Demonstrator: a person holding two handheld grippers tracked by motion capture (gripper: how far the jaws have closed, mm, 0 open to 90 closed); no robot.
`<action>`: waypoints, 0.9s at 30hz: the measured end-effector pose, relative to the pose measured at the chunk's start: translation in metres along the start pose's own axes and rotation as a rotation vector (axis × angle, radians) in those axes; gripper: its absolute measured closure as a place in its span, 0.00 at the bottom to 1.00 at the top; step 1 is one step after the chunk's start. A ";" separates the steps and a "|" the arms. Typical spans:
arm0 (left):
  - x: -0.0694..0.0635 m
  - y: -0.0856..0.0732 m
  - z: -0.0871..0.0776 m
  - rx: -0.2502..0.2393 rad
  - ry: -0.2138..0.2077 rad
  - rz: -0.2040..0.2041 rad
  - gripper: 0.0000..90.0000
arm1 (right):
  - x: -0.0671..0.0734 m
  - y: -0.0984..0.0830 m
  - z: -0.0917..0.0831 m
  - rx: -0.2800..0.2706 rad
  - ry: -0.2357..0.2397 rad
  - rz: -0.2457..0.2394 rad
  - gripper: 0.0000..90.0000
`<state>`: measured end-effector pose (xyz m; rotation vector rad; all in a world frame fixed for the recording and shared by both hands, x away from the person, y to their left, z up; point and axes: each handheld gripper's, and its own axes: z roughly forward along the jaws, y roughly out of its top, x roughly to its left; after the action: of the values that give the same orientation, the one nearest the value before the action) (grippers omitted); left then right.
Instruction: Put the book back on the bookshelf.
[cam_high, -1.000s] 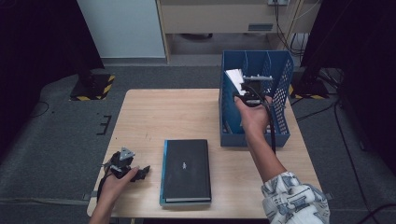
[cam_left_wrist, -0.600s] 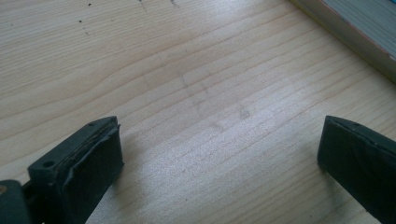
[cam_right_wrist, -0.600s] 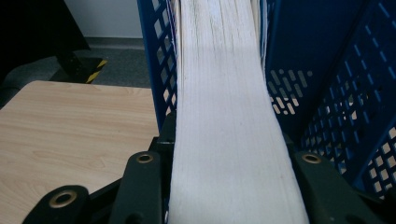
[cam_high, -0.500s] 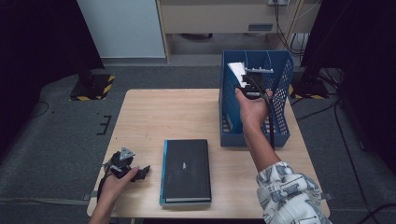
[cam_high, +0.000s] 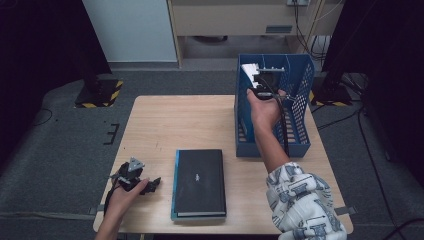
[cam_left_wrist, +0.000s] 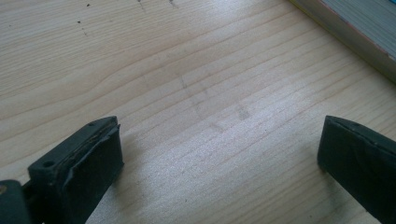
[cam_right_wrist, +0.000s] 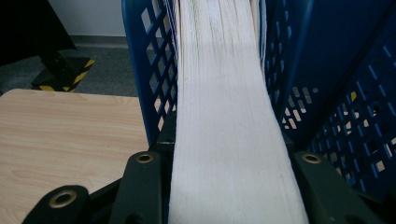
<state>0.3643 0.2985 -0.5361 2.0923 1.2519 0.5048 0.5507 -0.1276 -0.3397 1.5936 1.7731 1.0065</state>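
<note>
My right gripper (cam_high: 259, 81) is shut on a thick book (cam_high: 248, 68); its white page edges (cam_right_wrist: 229, 116) run up between the two black jaws in the right gripper view. The book stands on edge inside the blue perforated file rack (cam_high: 301, 95), against the rack's left wall (cam_right_wrist: 148, 70). My left gripper (cam_high: 151, 184) rests on the wooden table (cam_high: 175, 120) at the front left, open, with bare wood between its jaws (cam_left_wrist: 219, 149). A black book (cam_high: 200, 182) lies flat just to its right, and its edge (cam_left_wrist: 355, 32) shows in the left gripper view.
The rack stands at the table's right side, near the back edge. A patterned sleeve (cam_high: 302, 200) reaches across the front right. Dark stands and cables sit on the grey floor beyond the table, with a yellow-and-black base (cam_high: 97, 95) at the left.
The right hand has carried the book farther toward the back of the rack and slightly up. The left gripper has stayed where it was.
</note>
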 end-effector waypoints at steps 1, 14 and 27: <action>0.000 0.000 0.000 0.001 0.001 0.001 0.00 | 0.000 0.000 0.001 0.000 0.000 0.004 0.67; 0.000 0.000 0.000 0.002 -0.001 0.003 0.00 | -0.004 0.000 0.010 -0.001 -0.038 0.032 0.67; 0.000 0.001 0.000 0.003 -0.002 0.003 0.00 | 0.001 -0.001 0.015 -0.019 -0.052 0.039 0.67</action>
<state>0.3648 0.2980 -0.5360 2.0968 1.2487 0.5029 0.5615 -0.1246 -0.3491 1.6337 1.6998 0.9877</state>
